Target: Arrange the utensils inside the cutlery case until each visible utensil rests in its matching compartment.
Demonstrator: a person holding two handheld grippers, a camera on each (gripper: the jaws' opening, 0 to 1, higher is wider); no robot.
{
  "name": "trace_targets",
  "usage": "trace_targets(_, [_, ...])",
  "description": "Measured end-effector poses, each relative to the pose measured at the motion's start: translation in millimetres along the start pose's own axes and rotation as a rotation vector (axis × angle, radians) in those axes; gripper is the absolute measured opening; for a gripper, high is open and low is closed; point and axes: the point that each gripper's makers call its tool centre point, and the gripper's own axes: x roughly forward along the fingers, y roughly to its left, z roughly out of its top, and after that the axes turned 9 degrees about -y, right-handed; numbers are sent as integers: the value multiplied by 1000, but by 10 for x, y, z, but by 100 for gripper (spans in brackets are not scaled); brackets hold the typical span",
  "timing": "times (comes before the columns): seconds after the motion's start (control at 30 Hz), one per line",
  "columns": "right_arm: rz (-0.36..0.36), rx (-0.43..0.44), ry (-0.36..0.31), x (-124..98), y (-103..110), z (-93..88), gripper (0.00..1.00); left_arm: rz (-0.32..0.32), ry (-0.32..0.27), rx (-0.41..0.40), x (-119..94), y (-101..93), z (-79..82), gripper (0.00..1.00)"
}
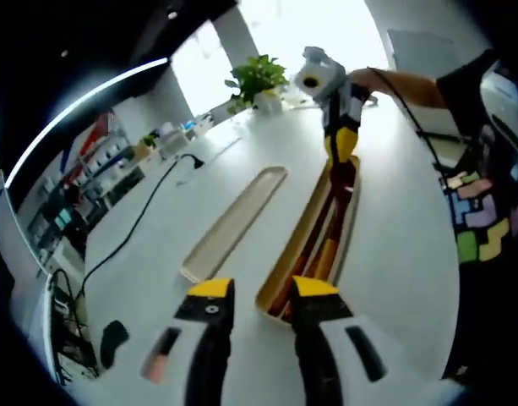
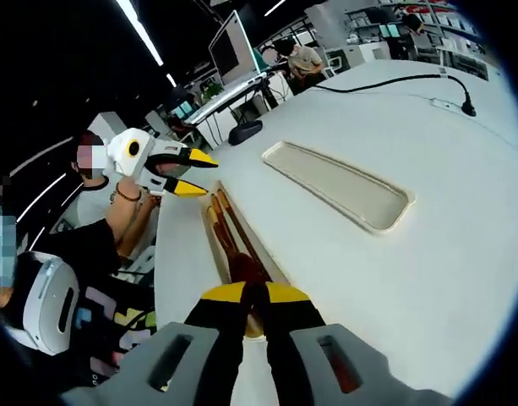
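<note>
Between the wide left gripper [image 1: 263,296] fingers lies the cutlery case [image 1: 302,245] end; right gripper [image 2: 255,293] fingers narrow over utensils [image 2: 235,241].

White table [image 1: 385,220]: open cutlery case [image 1: 313,228], separate lid [image 1: 233,222] beside it, black cable [image 1: 136,224], potted plant [image 1: 257,80].

The utensils [image 2: 233,241] in the cutlery case [image 1: 302,239] blur together — kinds and compartments cannot be told.
</note>
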Motion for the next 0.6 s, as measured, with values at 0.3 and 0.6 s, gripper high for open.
trace_targets(0.3, [-60,-55,-77,-225,-182,139,7,62,-116,-234,27,235,93,26])
trace_targets(0.6, [-34,-127,-170,-134,-128,374,6,101,-106,-269,130,314,-19,25])
